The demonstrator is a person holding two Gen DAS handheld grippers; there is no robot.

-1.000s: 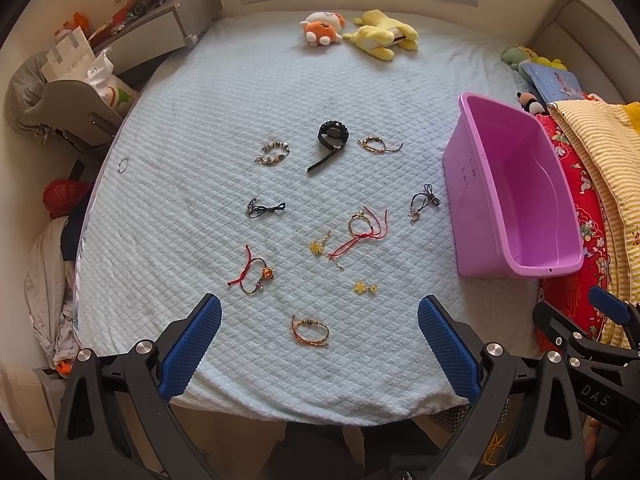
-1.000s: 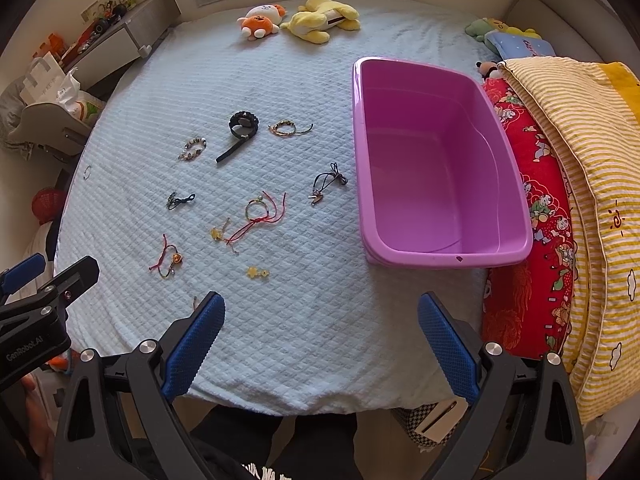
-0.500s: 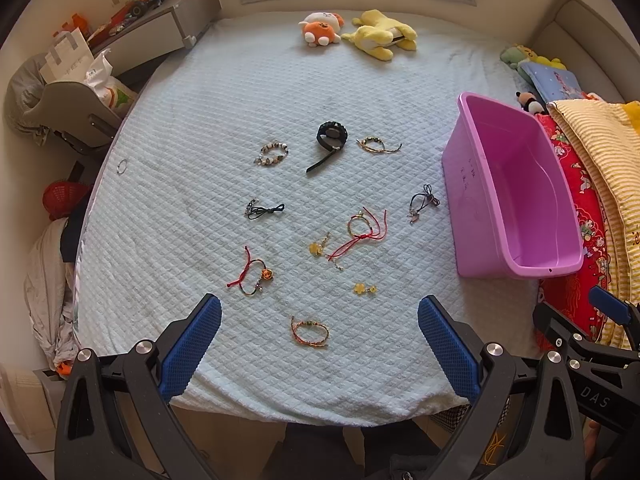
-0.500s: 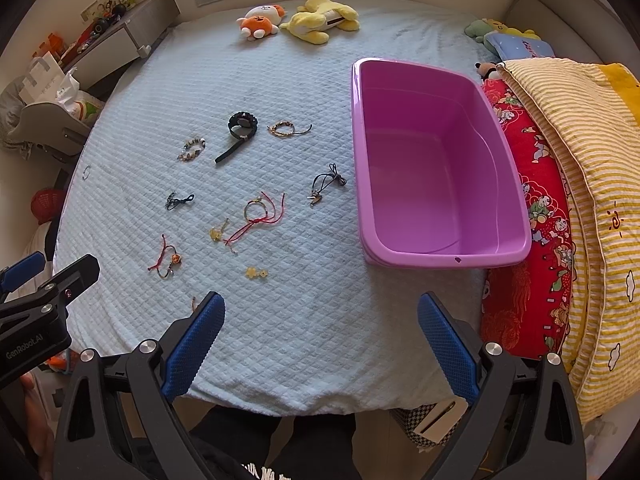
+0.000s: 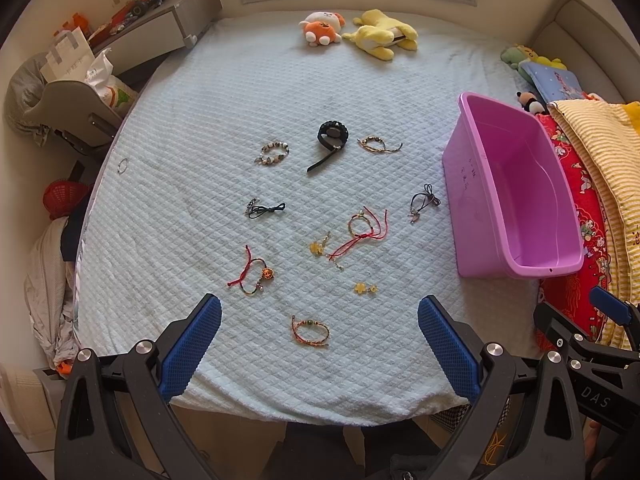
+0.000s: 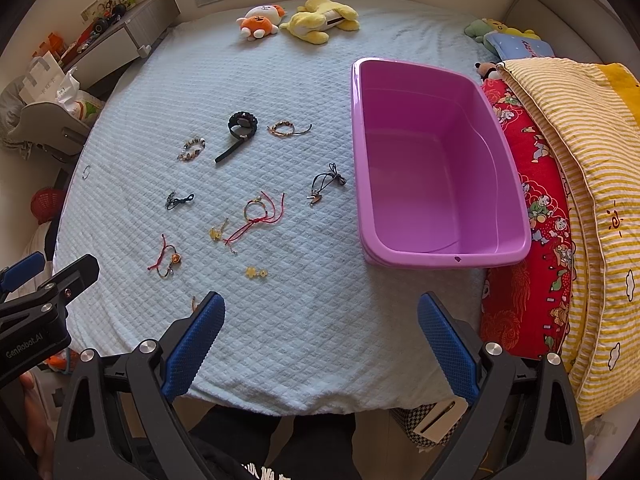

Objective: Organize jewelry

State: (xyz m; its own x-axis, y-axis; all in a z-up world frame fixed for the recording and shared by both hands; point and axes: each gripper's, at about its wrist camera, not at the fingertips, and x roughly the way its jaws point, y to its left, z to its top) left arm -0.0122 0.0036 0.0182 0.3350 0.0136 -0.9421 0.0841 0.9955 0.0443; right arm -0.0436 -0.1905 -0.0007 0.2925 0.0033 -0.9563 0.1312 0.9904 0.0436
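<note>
While nothing has been lifted yet, the bed [image 5: 200, 120] carries it all: the purple tub [image 6: 432, 168] stands empty to the right, the jewelry scattered left of it. The left claw [image 5: 319, 344] hangs spread and empty, the woven bracelet [image 5: 311, 330] lying crosswise just ahead between its blue pads. The right claw [image 6: 321, 342], equally spread, looks farther off, I'd judge.

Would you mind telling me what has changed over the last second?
Very little: both views drift slightly, nothing is picked up or let go. The left gripper and right gripper remain open and empty above the bed's near edge. The bracelets stay scattered on the blue blanket, and the purple bin remains empty.
</note>
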